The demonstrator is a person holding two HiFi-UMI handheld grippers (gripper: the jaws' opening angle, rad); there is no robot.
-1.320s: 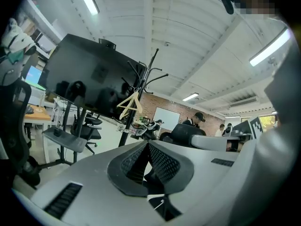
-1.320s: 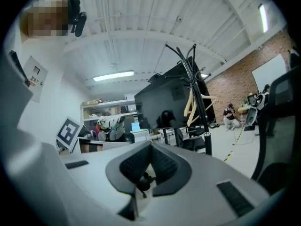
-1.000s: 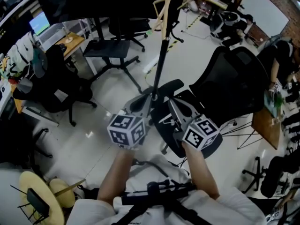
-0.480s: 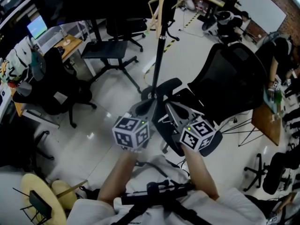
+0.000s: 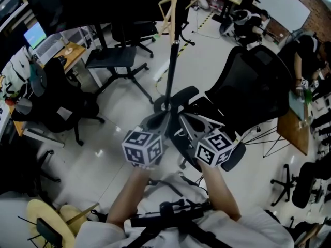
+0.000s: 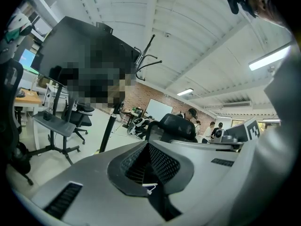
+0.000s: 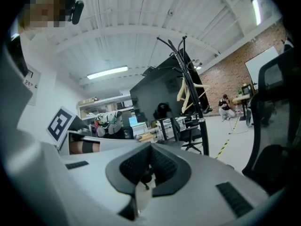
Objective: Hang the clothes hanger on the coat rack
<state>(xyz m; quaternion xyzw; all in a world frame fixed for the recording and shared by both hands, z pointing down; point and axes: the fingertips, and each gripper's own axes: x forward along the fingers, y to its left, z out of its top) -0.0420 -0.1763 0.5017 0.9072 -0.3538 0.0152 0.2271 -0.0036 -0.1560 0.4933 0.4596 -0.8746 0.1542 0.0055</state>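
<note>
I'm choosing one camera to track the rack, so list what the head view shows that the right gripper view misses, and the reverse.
Head view only: the marker cube on the right gripper and the right forearm behind it. Right gripper view only: the ceiling light. Both: the coat rack with the wooden hanger on it, and the black office chair.

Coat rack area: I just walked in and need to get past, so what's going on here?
A person holds a gripper in each hand. The left gripper and right gripper are both shut and empty, pointed toward the coat rack. A wooden hanger hangs near the rack's top. Neither gripper touches it.
</note>
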